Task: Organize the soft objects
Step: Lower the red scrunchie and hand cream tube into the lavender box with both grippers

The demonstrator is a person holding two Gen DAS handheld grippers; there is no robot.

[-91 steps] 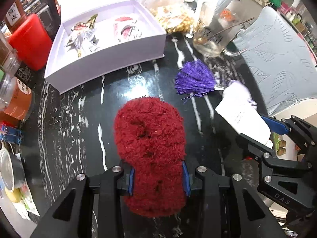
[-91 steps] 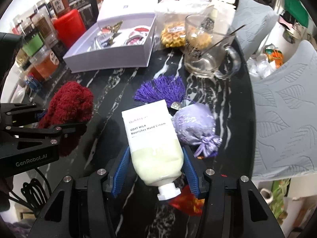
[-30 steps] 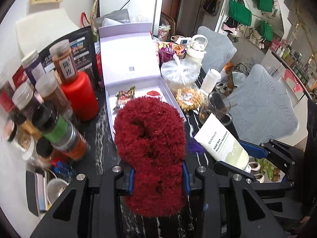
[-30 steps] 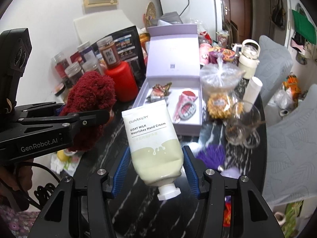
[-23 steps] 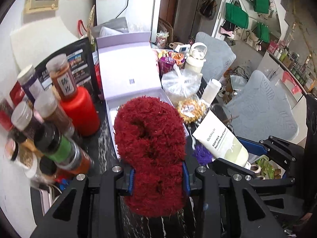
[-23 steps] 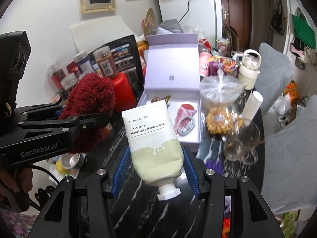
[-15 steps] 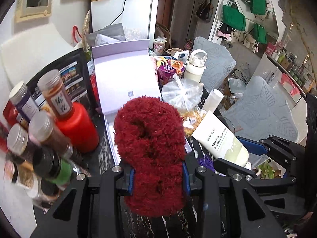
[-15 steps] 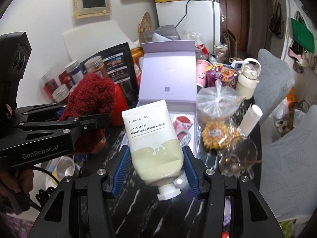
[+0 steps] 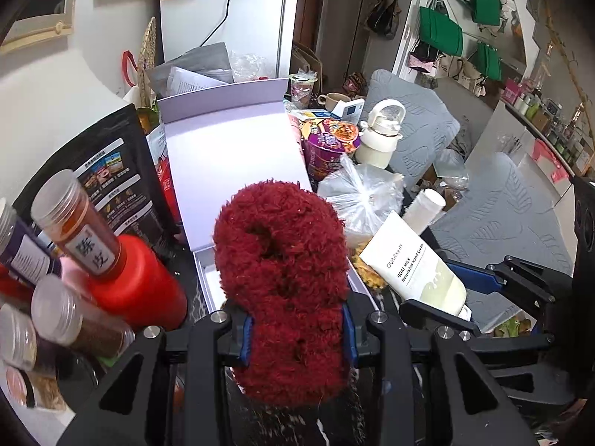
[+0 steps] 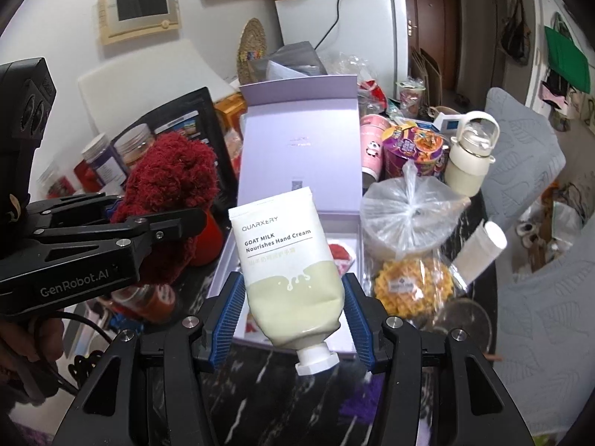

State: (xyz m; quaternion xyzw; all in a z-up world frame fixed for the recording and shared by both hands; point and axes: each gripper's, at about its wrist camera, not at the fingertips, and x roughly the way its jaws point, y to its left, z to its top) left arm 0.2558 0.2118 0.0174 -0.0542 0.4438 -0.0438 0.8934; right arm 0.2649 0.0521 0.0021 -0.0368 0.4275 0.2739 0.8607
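The left tongs are clamping a fluffy dark-red knitted bundle between their blue pads, the wool bulging above and below the grip and rising ahead of the fingers. The right tongs are squeezing a white and pale-green squeeze tube of hand cream at its lower, fuller part, with the white cap pointing back toward the camera and the flat crimped end pointing away. Both items are being held in the air above the black white-veined marble tabletop. Just beyond both tongs an open lilac cardboard gift box is standing with its lid upright; a red-and-white item is lying in its tray behind the tube. Left of the left tongs, a red plastic canister and clear spice jars are crowding together. Right of the right tongs, a knotted clear plastic bag is sitting near a yellow waffle-like snack.
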